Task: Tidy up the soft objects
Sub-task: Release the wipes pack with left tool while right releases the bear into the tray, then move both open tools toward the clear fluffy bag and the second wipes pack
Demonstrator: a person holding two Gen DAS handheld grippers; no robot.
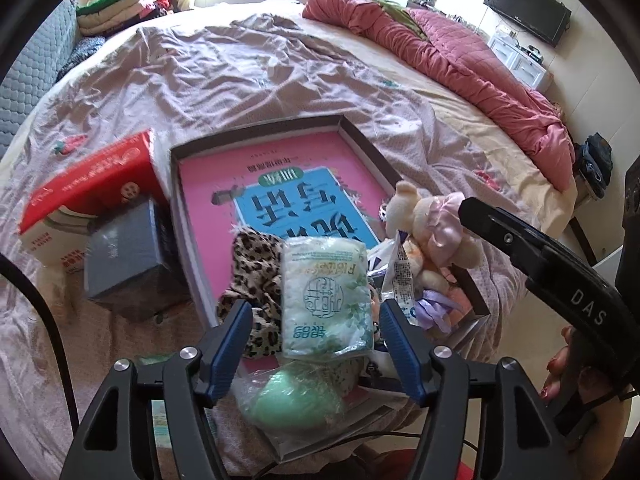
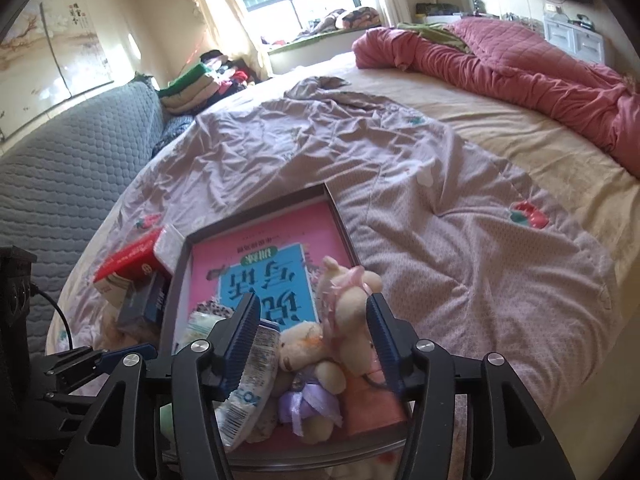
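A shallow grey box (image 1: 360,144) with a pink and blue book inside lies on the bed; it also shows in the right wrist view (image 2: 340,216). At its near end lie soft things: a green-white tissue pack (image 1: 324,296), a leopard-print cloth (image 1: 256,264), a green item in plastic wrap (image 1: 296,396), a plush bear with a pink bow (image 1: 436,220) and a smaller bear in purple (image 2: 308,364). My left gripper (image 1: 316,340) is open around the tissue pack. My right gripper (image 2: 312,336) is open above the two bears (image 2: 352,308) and a white packet (image 2: 252,384).
A red carton (image 1: 88,184) and a dark grey box (image 1: 124,256) sit left of the grey box. A rumpled mauve sheet (image 2: 420,220) covers the bed. A red quilt (image 1: 460,52) lies bunched at the far right. A grey sofa (image 2: 60,168) stands left.
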